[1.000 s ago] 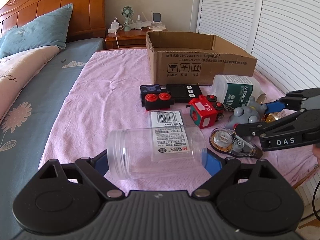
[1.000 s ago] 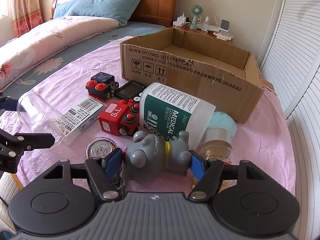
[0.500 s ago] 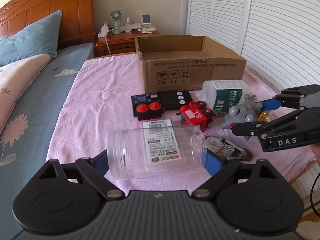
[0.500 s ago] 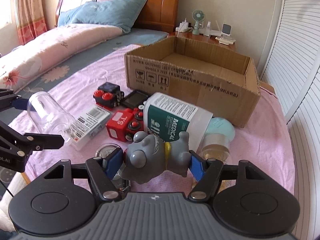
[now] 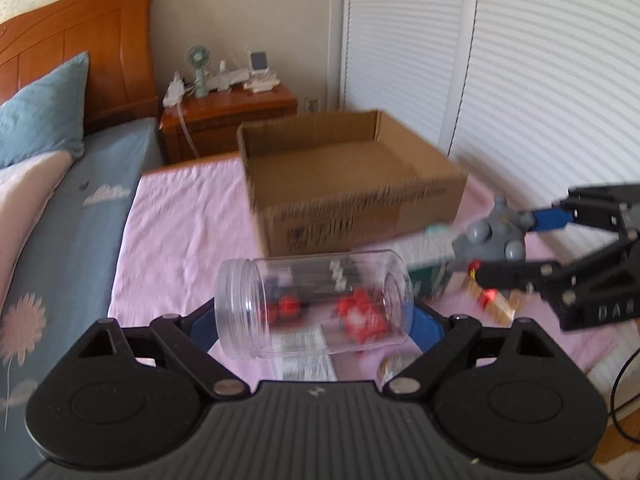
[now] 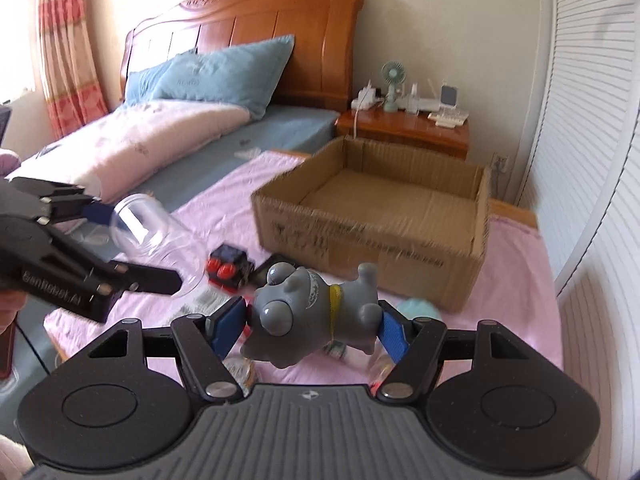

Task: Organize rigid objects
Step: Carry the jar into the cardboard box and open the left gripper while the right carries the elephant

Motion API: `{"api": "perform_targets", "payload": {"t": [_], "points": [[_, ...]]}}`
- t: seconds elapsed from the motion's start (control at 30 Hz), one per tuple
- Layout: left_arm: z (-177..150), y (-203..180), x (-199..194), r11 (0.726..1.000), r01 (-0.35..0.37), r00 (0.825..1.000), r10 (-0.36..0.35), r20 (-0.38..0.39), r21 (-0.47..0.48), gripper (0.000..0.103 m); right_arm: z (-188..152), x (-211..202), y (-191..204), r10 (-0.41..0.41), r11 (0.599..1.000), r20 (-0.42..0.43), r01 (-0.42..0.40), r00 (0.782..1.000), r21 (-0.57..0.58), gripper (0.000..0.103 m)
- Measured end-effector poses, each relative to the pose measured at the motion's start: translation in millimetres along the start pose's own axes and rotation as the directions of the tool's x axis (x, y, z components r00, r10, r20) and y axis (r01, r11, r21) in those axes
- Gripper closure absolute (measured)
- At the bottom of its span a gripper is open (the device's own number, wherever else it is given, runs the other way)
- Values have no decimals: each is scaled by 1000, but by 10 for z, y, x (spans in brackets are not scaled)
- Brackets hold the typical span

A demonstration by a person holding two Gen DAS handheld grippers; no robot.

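A clear plastic jar (image 5: 314,304), lying sideways, is pinched between the left gripper (image 5: 316,320) fingers in the air just in front of the open cardboard box (image 5: 352,184) on the pink bedspread (image 5: 180,216). To the jar's right, the right gripper (image 6: 312,322) clamps a grey toy dog (image 6: 316,316), also held short of the box.

My left gripper (image 5: 314,322) clamps a clear plastic jar (image 5: 314,304) lying sideways, open mouth toward frame left, lifted off the pink bedspread at centre frame. My right gripper (image 6: 312,326) squeezes a grey bug-eyed toy dog (image 6: 316,314) with a yellow collar, held aloft low in frame. The open cardboard box (image 6: 372,236) sits beyond both, upper right of centre.
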State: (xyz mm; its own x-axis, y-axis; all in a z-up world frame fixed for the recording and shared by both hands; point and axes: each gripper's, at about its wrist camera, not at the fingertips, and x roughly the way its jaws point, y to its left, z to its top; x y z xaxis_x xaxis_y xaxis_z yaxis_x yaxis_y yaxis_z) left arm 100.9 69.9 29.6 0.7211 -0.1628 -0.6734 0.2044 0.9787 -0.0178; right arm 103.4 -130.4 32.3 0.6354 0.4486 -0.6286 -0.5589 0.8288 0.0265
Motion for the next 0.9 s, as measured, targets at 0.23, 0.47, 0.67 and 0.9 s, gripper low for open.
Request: {"api": "perform_targets", "payload": {"t": [0.23, 0.47, 0.67, 0.9], "points": [[608, -14, 301, 999, -14, 1000, 13, 27, 47, 11, 260, -26, -233, -24, 999, 30, 23, 999, 27, 29], [1126, -1, 809, 997, -23, 1000, 24, -12, 68, 11, 463, 70, -395, -55, 998, 35, 54, 998, 31, 29], [1465, 59, 1312, 998, -37, 997, 40, -61, 45, 11, 598, 175, -531, -88, 995, 25, 87, 996, 38, 29], [1641, 99, 1709, 992, -120, 992, 122, -25, 45, 9, 671, 280, -609, -112, 993, 5, 111, 994, 45, 29]]}}
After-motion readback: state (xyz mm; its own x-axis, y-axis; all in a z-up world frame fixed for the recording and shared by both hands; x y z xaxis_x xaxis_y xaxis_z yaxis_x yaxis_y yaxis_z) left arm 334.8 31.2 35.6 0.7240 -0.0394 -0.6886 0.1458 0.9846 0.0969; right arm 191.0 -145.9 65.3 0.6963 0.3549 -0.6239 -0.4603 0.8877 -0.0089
